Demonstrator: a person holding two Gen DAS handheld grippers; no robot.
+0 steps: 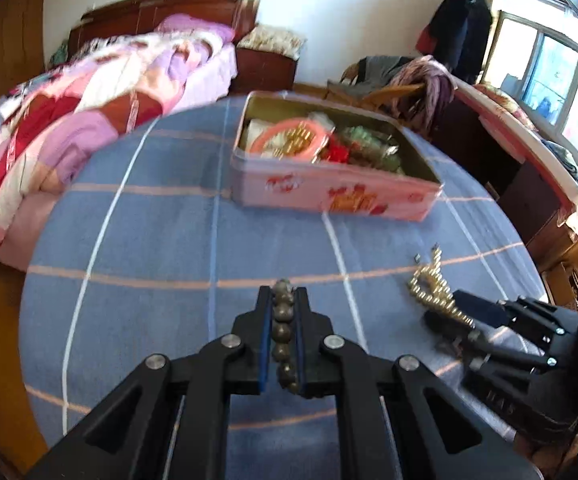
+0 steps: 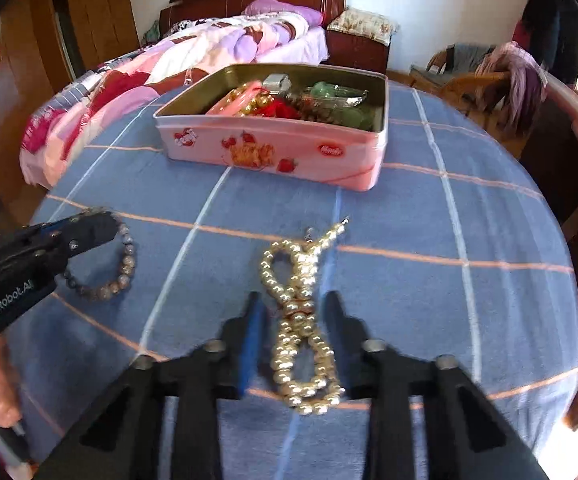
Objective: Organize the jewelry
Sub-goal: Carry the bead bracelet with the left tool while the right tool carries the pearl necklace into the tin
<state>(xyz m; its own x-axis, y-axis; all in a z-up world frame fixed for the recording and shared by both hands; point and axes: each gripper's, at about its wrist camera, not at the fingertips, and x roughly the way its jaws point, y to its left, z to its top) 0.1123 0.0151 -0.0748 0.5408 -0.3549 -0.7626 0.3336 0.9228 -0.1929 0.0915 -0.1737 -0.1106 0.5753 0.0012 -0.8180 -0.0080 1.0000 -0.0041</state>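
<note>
Gripping one grey bead bracelet (image 1: 283,330), the left gripper (image 1: 283,300) nears one tin (image 1: 329,194); right fingers (image 2: 253,332) straddle one pearl necklace (image 2: 303,320), open

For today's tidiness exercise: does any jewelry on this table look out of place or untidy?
Yes. The pearl necklace lies twisted on the blue cloth, outside the pink tin, between the open right gripper fingers. The left gripper grips a bead bracelet.
</note>
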